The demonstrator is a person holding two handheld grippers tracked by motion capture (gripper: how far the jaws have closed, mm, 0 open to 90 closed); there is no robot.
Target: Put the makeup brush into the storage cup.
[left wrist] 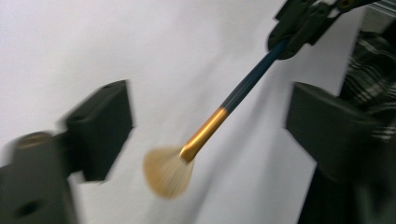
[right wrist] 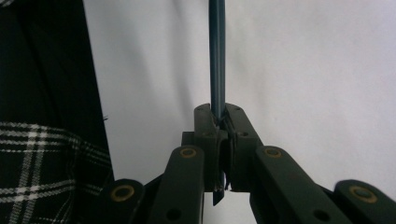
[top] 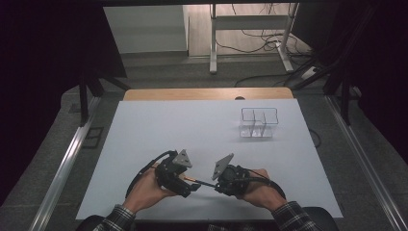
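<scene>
The room around is dark; the white bench (top: 202,139) is evenly lit from overhead. Motion blur smears the brush (left wrist: 187,154) in the left gripper view.

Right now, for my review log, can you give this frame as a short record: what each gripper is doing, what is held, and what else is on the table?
surface: white table top
held item: fan brush with dark blue handle, gold ferrule, tan bristles
right gripper: jaws shut on the brush handle
left gripper: jaws open, one on each side of the brush head, not touching it
brush position: spans between the two grippers at the near edge of the table
other item: clear divided organiser, far right, appears empty
person: both hands hold grippers, plaid sleeves
</scene>
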